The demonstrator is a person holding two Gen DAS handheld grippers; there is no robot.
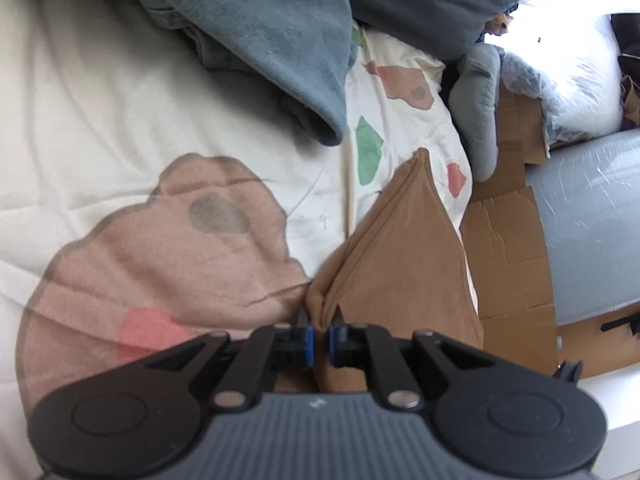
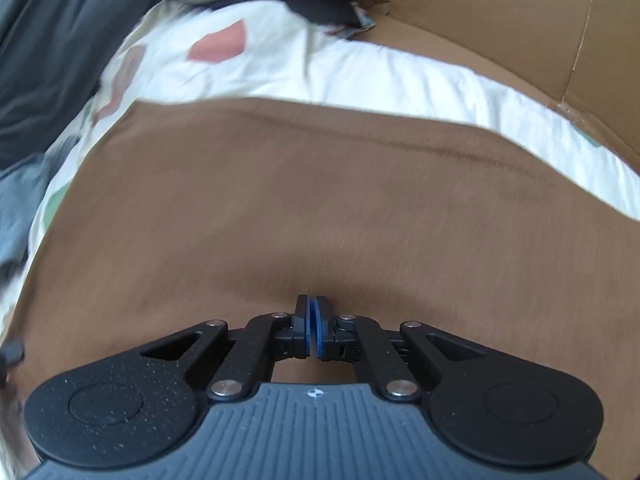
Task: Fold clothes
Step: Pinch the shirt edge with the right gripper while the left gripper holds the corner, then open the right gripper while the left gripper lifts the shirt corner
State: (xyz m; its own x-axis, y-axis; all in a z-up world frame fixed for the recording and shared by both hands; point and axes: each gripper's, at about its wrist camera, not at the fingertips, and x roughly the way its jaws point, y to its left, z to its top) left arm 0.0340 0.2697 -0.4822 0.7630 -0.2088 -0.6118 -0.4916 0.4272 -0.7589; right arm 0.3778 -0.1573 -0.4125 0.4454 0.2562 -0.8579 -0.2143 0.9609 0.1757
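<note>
Brown garment [image 1: 400,264] lies on the patterned bedsheet [image 1: 120,100], near the bed's edge by the cardboard [image 1: 508,264]. It looks partly folded: in the left wrist view it runs away from the camera as a long tapering panel with a doubled edge.

Left gripper [image 1: 319,322]: clenched on a bunched corner of the brown garment, cloth pinched between the blue pads. Right gripper [image 2: 315,312]: jaws pressed together just over the flat brown cloth. No cloth shows between its pads, so it seems to hold nothing; whether the tips touch the fabric I cannot tell.

Step in hand, as I judge it: the left pins a corner while the right flattens or sets up the next fold.
- Keep the left pinch firm and low so the corner does not drag the panel out of line.
- Run the right tips along the cloth lightly; a hard push would ruck the bedsheet beneath.
- Line up the far straight edge before creasing.

What each view gives:
- Left wrist view: the pinched corner, the pile of blue-grey clothes [image 1: 272,40] farther up the bed, a grey rolled thing [image 1: 478,112] at the bed's edge, a grey mat [image 1: 592,220] on the floor.
- Right wrist view: the broad flat spread of the brown garment [image 2: 300,200], its straight far hem against the bedsheet [image 2: 320,68], and the cardboard [image 2: 500,8] beyond. It is motion-blurred, and the left gripper does not show in it.
</note>
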